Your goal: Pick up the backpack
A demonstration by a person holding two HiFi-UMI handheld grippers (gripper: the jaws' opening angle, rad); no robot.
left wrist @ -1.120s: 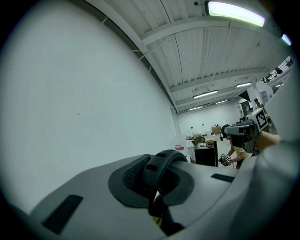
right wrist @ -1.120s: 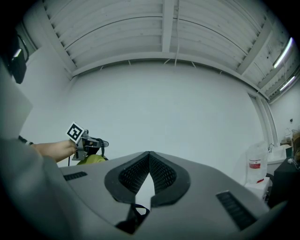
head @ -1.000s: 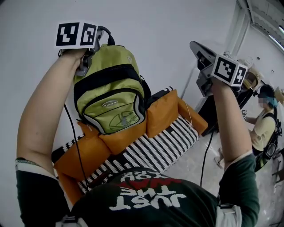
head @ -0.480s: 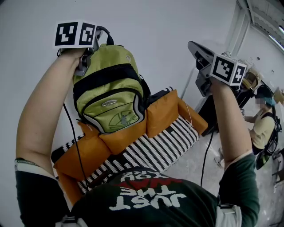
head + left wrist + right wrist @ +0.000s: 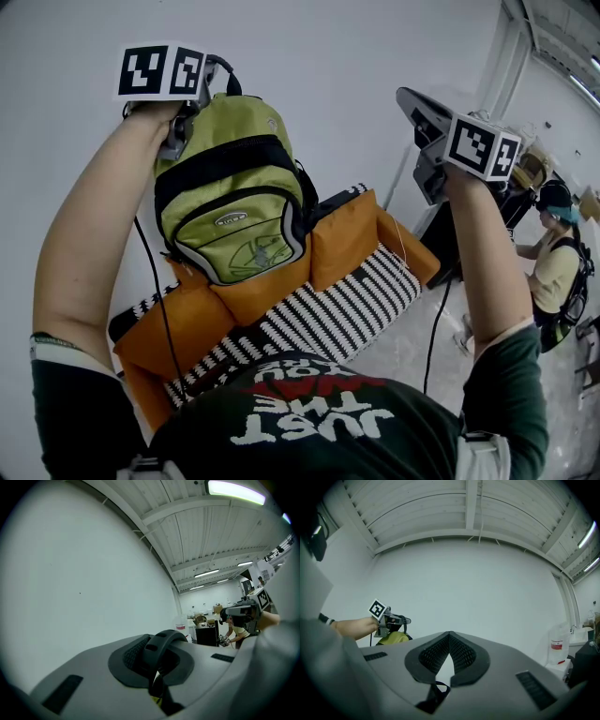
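Observation:
The olive-green and black backpack (image 5: 234, 197) hangs in the air in front of the white wall, above the sofa. My left gripper (image 5: 216, 75) is raised beside its top and is shut on the black carry handle (image 5: 161, 644), which loops over the closed jaws in the left gripper view. My right gripper (image 5: 410, 97) is held up at the right, apart from the bag, its jaw tips together (image 5: 450, 637) with nothing between them. From the right gripper view the backpack (image 5: 391, 638) shows small under the left gripper (image 5: 396, 619).
Below the bag stands a sofa with orange cushions (image 5: 347, 239) and a black-and-white striped seat (image 5: 328, 319). A person (image 5: 558, 267) stands at the far right by dark furniture (image 5: 450, 244). Cables hang from both arms.

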